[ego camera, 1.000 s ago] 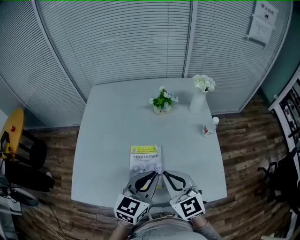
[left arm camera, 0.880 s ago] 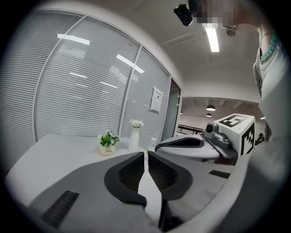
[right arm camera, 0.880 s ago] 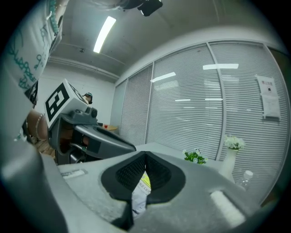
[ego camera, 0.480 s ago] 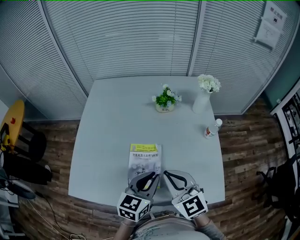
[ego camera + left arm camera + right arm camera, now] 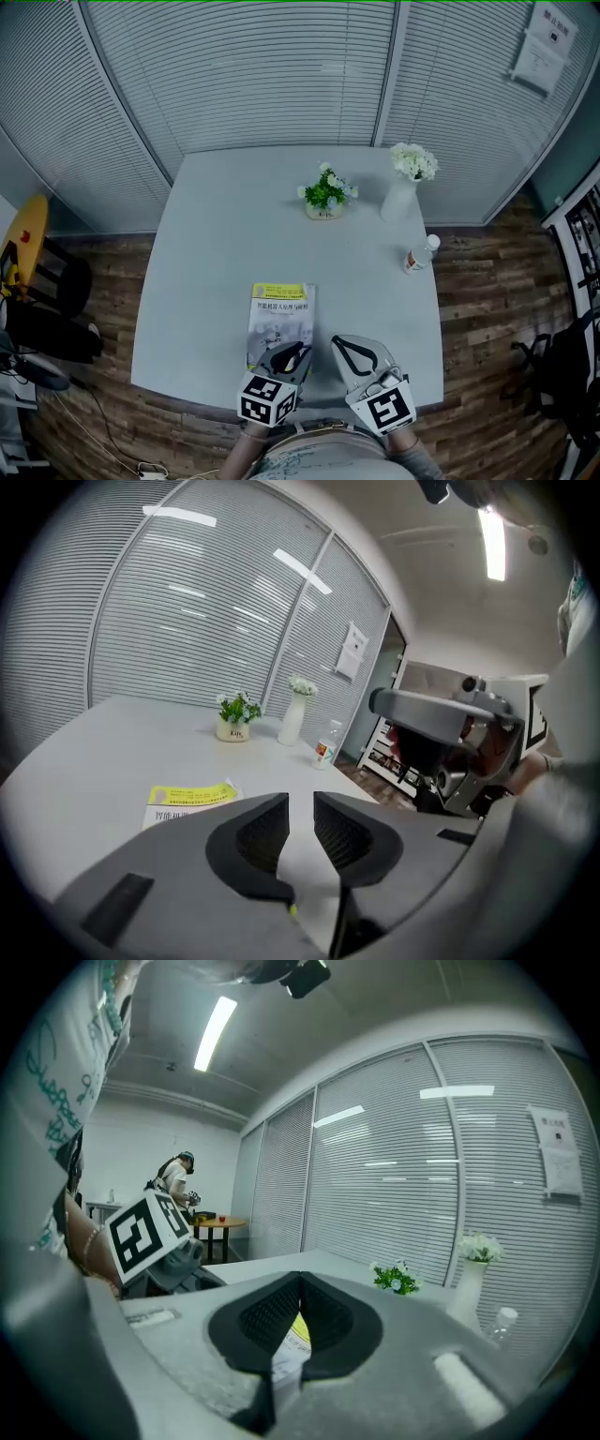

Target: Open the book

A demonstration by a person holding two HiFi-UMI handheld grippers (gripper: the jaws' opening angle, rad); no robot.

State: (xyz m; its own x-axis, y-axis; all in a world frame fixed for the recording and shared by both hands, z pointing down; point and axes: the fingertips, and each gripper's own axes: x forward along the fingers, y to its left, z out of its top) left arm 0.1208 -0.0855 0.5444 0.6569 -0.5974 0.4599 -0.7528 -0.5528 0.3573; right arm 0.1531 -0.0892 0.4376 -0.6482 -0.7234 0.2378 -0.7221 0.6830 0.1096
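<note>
- Opening our left gripper [image 5: 292,353] right now, nothing between its jaws, and we're hovering it over the near edge of the closed book [image 5: 279,314] lying on the table [image 5: 211,244].
- Yeah, and our right gripper [image 5: 339,341] is sitting clenched and empty. We're risking pinching extra pages or shoving the whole book.

Pale square table [image 5: 216,244] with closed book [image 5: 279,314] near its front edge, potted plant [image 5: 325,199], vase [image 5: 398,199] and bottle [image 5: 419,255] beyond
</note>
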